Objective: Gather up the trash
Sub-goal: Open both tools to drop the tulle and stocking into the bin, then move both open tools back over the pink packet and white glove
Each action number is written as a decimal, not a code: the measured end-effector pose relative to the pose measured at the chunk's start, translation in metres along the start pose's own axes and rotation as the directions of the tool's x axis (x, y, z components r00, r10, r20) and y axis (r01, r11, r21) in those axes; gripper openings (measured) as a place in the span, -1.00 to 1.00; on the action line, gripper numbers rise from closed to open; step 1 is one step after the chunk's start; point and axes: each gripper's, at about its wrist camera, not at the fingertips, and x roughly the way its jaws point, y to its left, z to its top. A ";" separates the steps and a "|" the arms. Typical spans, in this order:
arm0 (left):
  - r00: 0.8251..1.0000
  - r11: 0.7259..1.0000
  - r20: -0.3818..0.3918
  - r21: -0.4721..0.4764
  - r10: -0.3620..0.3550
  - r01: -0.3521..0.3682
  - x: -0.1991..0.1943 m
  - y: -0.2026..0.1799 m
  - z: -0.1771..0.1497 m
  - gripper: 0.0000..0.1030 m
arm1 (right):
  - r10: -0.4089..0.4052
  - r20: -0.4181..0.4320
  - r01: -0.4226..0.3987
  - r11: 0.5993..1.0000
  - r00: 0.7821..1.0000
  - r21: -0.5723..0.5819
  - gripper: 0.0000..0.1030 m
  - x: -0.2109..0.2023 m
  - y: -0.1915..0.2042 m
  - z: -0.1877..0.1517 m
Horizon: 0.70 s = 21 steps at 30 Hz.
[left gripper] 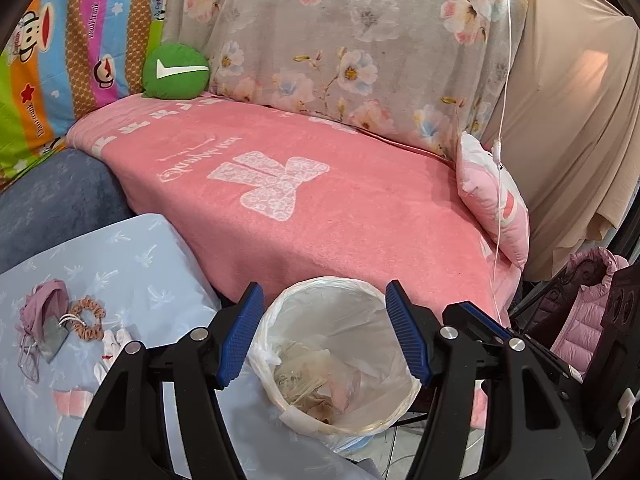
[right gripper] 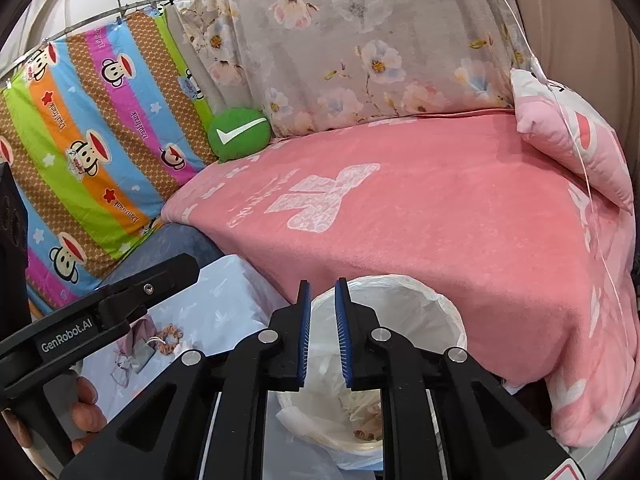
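While both grippers hang above the bin (left gripper: 340,360), neither one holds anything: the left gripper (left gripper: 326,332) has its jaws wide apart, and the right gripper (right gripper: 322,332) has its jaws nearly together with only a thin empty gap between the pads.

The bin, lined with a white bag and already holding some crumpled scraps, stands against the front edge of the pink blanket (left gripper: 320,208). What seems left to collect lies to the left of the bin, on the blue sheet (left gripper: 132,256): a white tissue (left gripper: 116,340) nearest the bin, then, farther left, a small grey packet (left gripper: 54,334), a pink mask (left gripper: 44,308) and an orange scrunchie (left gripper: 90,318), all close together. I cannot tell which of these are really trash; the tissue is the clearest case. It has no clear long axis, so the approach angle matters little.

The left gripper is the nearer one to this group, and it is already open. I judge it must travel left, away from the bin. Nothing stands between; only the scrunchie lies near enough to the packet to be caught by mistake.
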 end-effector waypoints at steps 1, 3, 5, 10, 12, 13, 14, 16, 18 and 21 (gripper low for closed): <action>1.000 1.000 0.000 -0.004 0.004 -0.004 -0.001 0.002 -0.001 0.17 | 0.004 -0.003 -0.004 1.000 1.000 -0.004 -0.63 0.000 0.003 -0.001; 1.000 1.000 0.002 -0.015 0.014 -0.013 -0.003 0.007 -0.003 0.18 | 0.009 -0.007 -0.009 1.000 1.000 -0.013 -0.56 0.001 0.008 -0.003; 1.000 0.999 0.001 -0.025 0.024 -0.024 -0.006 0.013 -0.005 0.18 | 0.017 -0.014 -0.017 1.000 1.000 -0.023 -0.52 0.001 0.014 -0.005; 0.999 0.997 -0.005 -0.063 0.046 -0.046 -0.012 0.030 -0.012 0.18 | 0.036 -0.027 -0.037 0.998 0.999 -0.048 -0.37 0.003 0.032 -0.010; 0.998 0.995 -0.005 -0.079 0.057 -0.057 -0.016 0.038 -0.014 0.18 | 0.045 -0.035 -0.047 0.997 0.998 -0.059 -0.35 0.004 0.039 -0.012; 0.998 0.994 -0.005 -0.087 0.062 -0.062 -0.017 0.042 -0.016 0.20 | 0.049 -0.039 -0.052 0.997 0.998 -0.064 -0.34 0.005 0.043 -0.013; 0.998 0.993 -0.004 -0.094 0.068 -0.069 -0.020 0.046 -0.017 0.23 | 0.053 -0.043 -0.056 0.996 0.998 -0.067 -0.31 0.006 0.045 -0.014; 0.996 0.991 -0.001 -0.108 0.085 -0.085 -0.023 0.054 -0.020 0.28 | 0.060 -0.049 -0.064 0.995 0.997 -0.075 -0.26 0.007 0.051 -0.016; 0.995 0.987 -0.002 -0.123 0.101 -0.100 -0.027 0.063 -0.024 0.28 | 0.068 -0.056 -0.072 0.994 0.996 -0.083 -0.23 0.008 0.058 -0.019; 0.992 0.982 -0.008 -0.145 0.123 -0.123 -0.030 0.076 -0.030 0.28 | 0.080 -0.069 -0.086 0.992 0.994 -0.096 -0.22 0.010 0.069 -0.024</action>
